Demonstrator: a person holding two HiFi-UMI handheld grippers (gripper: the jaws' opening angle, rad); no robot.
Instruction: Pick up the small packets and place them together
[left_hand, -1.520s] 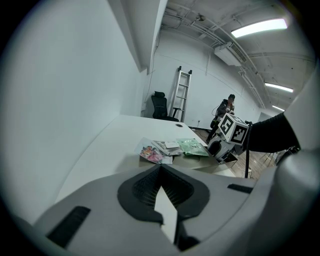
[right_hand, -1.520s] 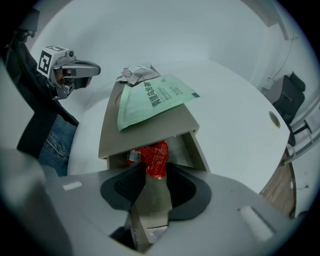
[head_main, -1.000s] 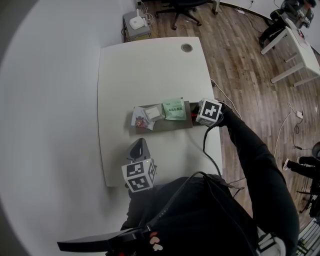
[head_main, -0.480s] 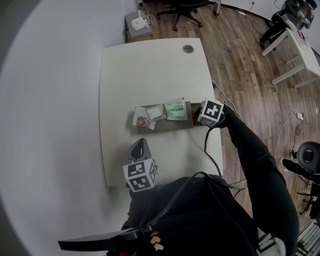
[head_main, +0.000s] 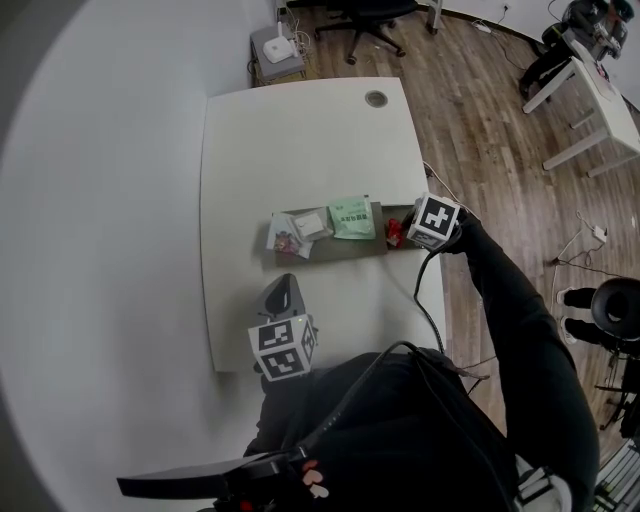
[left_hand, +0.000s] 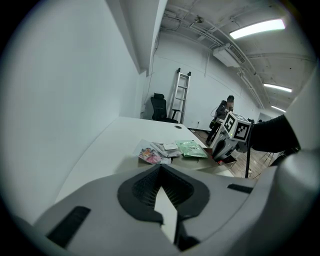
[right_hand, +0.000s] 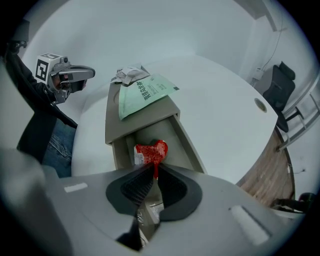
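Observation:
A grey tray (head_main: 340, 250) lies across the white table (head_main: 300, 140). On it are a green packet (head_main: 352, 218), a white packet (head_main: 310, 225) and a colourful packet (head_main: 283, 240) at the left end. My right gripper (head_main: 402, 236) hangs over the tray's right end, pointing steeply down. Its jaws have just been closing and now pinch a small red packet (right_hand: 150, 152) by its lower edge. The green packet (right_hand: 145, 92) lies farther along the tray (right_hand: 112, 110). My left gripper (head_main: 281, 286) hovers near the table's front edge, shut with nothing in it (left_hand: 160, 166).
The table's right edge runs just beside the right gripper. A round cable hole (head_main: 375, 98) sits near the far edge. Beyond the table stand a low cabinet (head_main: 275, 50), an office chair (head_main: 365, 15) and another white desk (head_main: 590, 100). A cable trails from the right gripper.
The right gripper has shifted slightly to the right, and the red packet now shows more plainly beside the tray's right end. The left gripper has stayed put.

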